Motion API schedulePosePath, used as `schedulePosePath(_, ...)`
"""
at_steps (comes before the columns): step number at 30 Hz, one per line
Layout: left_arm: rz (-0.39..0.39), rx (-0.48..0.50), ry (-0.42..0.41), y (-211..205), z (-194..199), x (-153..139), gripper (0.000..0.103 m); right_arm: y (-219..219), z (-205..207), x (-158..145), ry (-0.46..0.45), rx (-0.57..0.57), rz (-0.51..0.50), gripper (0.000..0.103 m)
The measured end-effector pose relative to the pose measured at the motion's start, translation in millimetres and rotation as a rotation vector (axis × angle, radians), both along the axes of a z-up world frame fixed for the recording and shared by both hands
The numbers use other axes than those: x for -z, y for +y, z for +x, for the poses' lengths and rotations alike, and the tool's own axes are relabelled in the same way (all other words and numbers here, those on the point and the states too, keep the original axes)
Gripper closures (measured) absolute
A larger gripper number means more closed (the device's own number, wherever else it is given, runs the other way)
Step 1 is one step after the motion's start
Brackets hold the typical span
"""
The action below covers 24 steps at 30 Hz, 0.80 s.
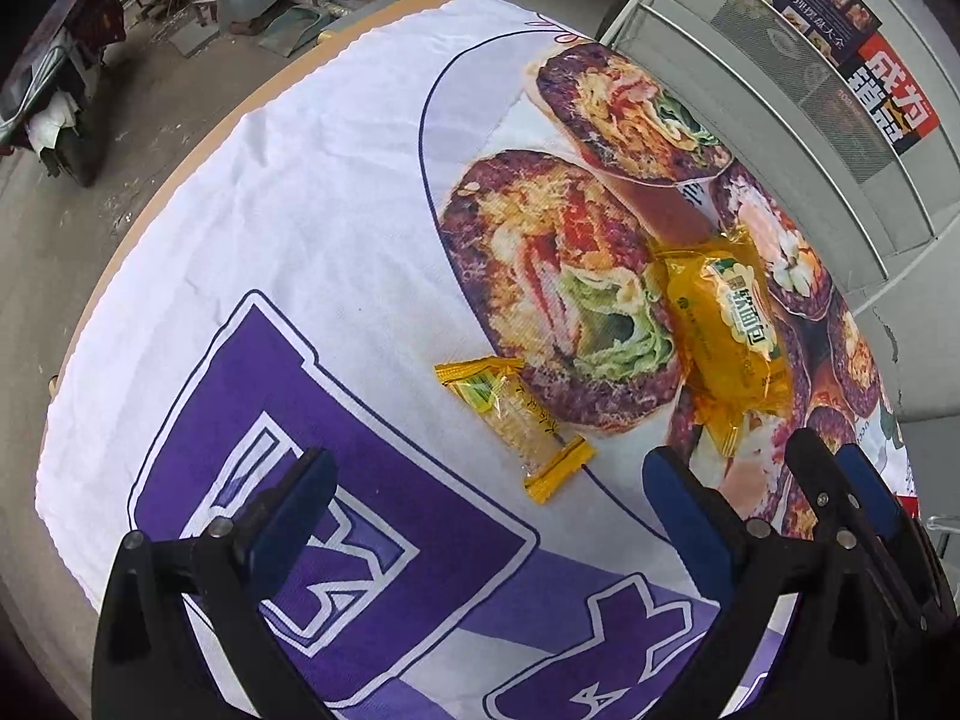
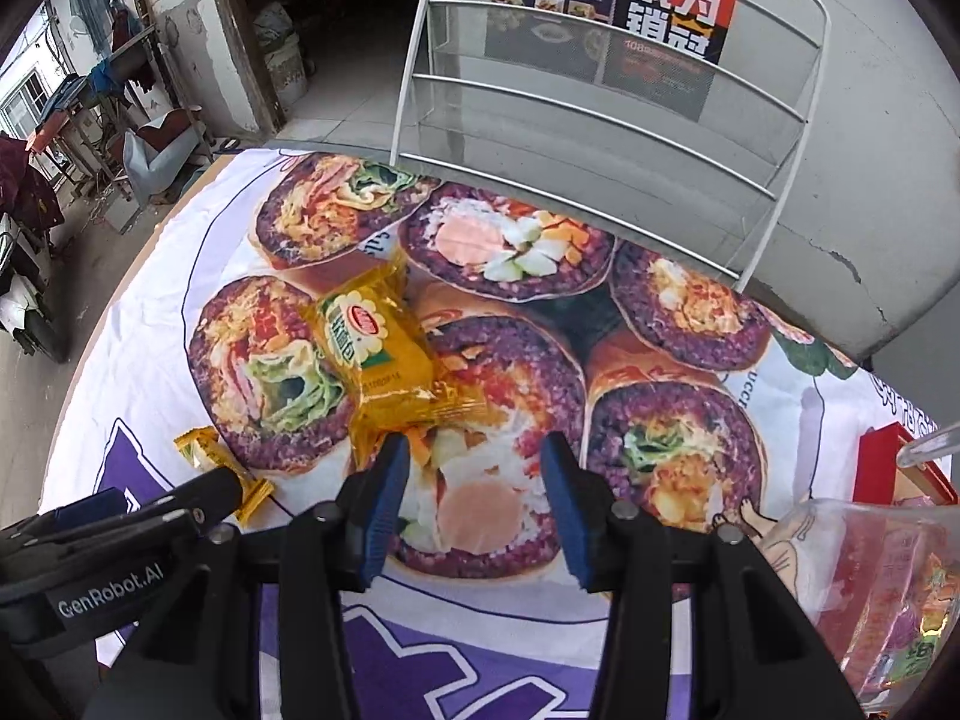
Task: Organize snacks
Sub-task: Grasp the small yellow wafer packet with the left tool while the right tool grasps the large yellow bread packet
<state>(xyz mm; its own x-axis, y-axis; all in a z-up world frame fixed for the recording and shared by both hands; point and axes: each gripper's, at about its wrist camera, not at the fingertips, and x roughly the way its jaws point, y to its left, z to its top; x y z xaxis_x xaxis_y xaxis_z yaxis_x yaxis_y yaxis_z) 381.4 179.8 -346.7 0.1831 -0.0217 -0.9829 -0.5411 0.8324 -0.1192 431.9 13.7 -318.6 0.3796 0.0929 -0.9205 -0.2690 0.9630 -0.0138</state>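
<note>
A large yellow bread packet (image 1: 729, 336) lies on the printed tablecloth; it also shows in the right wrist view (image 2: 384, 354). A small yellow wrapped snack (image 1: 516, 423) lies to its left, also seen in the right wrist view (image 2: 207, 456). My left gripper (image 1: 489, 489) is open and empty, just short of the small snack. My right gripper (image 2: 474, 504) is open and empty, just short of the bread packet's near end. Its fingers (image 1: 840, 492) show at the right of the left wrist view.
A white wire tiered rack (image 2: 600, 138) stands at the table's back, with two books (image 2: 606, 12) on its top tier. A clear bag of snacks (image 2: 888, 594) and a red box (image 2: 882, 462) lie at the right. The table edge (image 1: 180, 174) runs along the left.
</note>
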Motion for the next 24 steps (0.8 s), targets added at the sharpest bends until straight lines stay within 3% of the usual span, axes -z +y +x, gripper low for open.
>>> schedulePosePath(5, 0.003, -0.058, 0.023, 1, 4, 11, 0.009, 6, 12, 14, 0.025, -0.016, -0.009, 0.059)
schedulePosePath(10, -0.006, -0.095, 0.071, 3, 6, 24, 0.029, 6, 19, 18, 0.026, -0.025, -0.012, 0.059)
schedulePosePath(15, 0.017, -0.107, 0.075, 3, 3, 25, 0.033, 0, 25, 19, 0.03, -0.018, -0.014, 0.059)
schedulePosePath(17, 0.032, -0.108, 0.079, 4, 1, 25, 0.042, -3, 25, 17, 0.027, -0.019, -0.019, 0.059)
schedulePosePath(18, 0.039, -0.109, 0.07, 5, -1, 23, 0.058, -4, 25, 16, 0.027, -0.022, -0.021, 0.059)
schedulePosePath(19, 0.038, -0.109, 0.056, 7, -1, 21, 0.085, -5, 25, 15, 0.028, -0.024, -0.022, 0.059)
schedulePosePath(24, -0.013, -0.1, 0.037, 25, 7, 21, 0.086, -2, 27, 13, 0.038, -0.065, 0.006, 0.059)
